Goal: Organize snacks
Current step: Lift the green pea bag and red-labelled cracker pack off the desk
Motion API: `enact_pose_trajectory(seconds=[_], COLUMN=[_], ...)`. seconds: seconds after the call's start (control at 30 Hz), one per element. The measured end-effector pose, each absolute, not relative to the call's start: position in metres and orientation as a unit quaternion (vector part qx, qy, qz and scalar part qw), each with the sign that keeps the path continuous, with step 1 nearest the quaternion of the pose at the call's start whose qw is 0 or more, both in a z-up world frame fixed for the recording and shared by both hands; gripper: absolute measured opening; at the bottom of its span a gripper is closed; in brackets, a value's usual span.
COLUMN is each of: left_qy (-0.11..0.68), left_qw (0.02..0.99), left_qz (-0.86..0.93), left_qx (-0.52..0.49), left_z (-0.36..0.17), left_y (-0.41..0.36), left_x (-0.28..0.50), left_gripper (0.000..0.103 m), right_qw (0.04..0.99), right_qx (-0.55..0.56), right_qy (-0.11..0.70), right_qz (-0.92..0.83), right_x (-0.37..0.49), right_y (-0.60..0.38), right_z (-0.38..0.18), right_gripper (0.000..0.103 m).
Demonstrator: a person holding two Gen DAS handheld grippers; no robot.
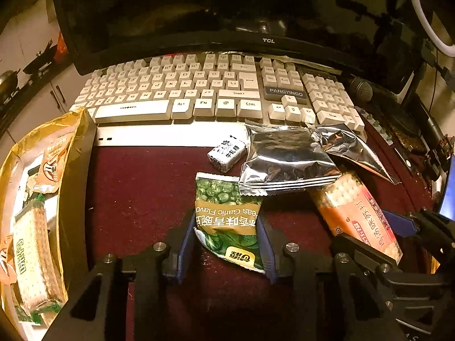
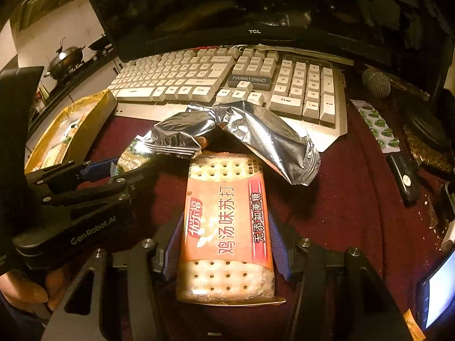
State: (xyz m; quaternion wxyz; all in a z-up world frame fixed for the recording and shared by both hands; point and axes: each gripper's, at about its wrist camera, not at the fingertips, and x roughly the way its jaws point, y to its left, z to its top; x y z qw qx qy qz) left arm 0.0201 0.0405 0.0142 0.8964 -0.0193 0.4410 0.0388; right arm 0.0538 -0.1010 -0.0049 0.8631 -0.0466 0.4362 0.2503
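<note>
My left gripper (image 1: 226,237) has its blue pads against both sides of a green pea snack packet (image 1: 229,216) on the dark red cloth. My right gripper (image 2: 224,244) is closed around an orange soda cracker pack (image 2: 226,227), which also shows in the left wrist view (image 1: 355,213). Two silver foil packets (image 1: 284,159) (image 1: 349,147) lie just beyond, and a small white candy (image 1: 226,153) sits to their left. A gold box (image 1: 42,193) at the left holds several snacks. The left gripper (image 2: 113,167) also shows in the right wrist view.
A white keyboard (image 1: 199,91) and a TCL monitor (image 1: 199,14) stand behind the snacks. A microphone (image 2: 376,82), a pill blister (image 2: 375,125) and a black device (image 2: 403,179) lie at the right. A lit phone screen (image 2: 438,295) sits at the near right.
</note>
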Motion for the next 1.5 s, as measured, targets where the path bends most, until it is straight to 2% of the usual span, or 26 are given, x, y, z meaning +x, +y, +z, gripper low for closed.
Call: enact_pose_trajectory(seconds=[0.13, 0.23, 0.4, 0.43, 0.53, 0.87, 0.93, 1.0, 1.03, 1.07, 1.1, 1.37, 1.5], left_qy=[0.43, 0.429, 0.427, 0.427, 0.427, 0.427, 0.428, 0.429, 0.429, 0.429, 0.429, 0.424, 0.397], left_qw=[0.902, 0.902, 0.903, 0.903, 0.903, 0.903, 0.903, 0.902, 0.902, 0.902, 0.902, 0.904, 0.916], left_qz=[0.038, 0.036, 0.032, 0.031, 0.03, 0.029, 0.03, 0.032, 0.032, 0.033, 0.033, 0.034, 0.037], left_qx=[-0.02, -0.025, -0.036, -0.036, -0.038, -0.04, -0.036, -0.032, -0.031, -0.03, -0.03, -0.04, -0.043], left_z=[0.013, 0.014, 0.013, 0.013, 0.012, 0.012, 0.011, 0.011, 0.011, 0.011, 0.011, 0.012, 0.02], left_y=[0.04, 0.04, 0.041, 0.041, 0.041, 0.041, 0.04, 0.038, 0.038, 0.037, 0.037, 0.042, 0.043], left_x=[0.018, 0.019, 0.019, 0.019, 0.019, 0.019, 0.019, 0.019, 0.02, 0.02, 0.02, 0.019, 0.013], left_gripper=[0.043, 0.043, 0.043, 0.043, 0.043, 0.044, 0.044, 0.044, 0.044, 0.044, 0.044, 0.041, 0.041], right_qw=[0.868, 0.869, 0.863, 0.861, 0.858, 0.86, 0.861, 0.865, 0.867, 0.869, 0.87, 0.876, 0.883], right_qx=[-0.102, -0.099, -0.107, -0.109, -0.106, -0.092, -0.102, -0.102, -0.098, -0.095, -0.092, -0.059, -0.033], right_qy=[0.425, 0.427, 0.433, 0.435, 0.438, 0.437, 0.437, 0.433, 0.432, 0.431, 0.43, 0.416, 0.398], right_qz=[0.235, 0.231, 0.238, 0.241, 0.245, 0.247, 0.238, 0.232, 0.228, 0.225, 0.224, 0.238, 0.247], right_x=[0.047, 0.05, 0.052, 0.051, 0.052, 0.052, 0.051, 0.051, 0.051, 0.052, 0.053, 0.05, 0.049], right_y=[-0.087, -0.089, -0.085, -0.083, -0.081, -0.087, -0.085, -0.087, -0.089, -0.091, -0.092, -0.098, -0.103], right_z=[-0.008, -0.009, -0.012, -0.013, -0.013, -0.012, -0.012, -0.009, -0.009, -0.008, -0.008, 0.001, 0.011], right_gripper=[0.056, 0.06, 0.086, 0.088, 0.091, 0.091, 0.088, 0.072, 0.068, 0.058, 0.054, 0.053, 0.053])
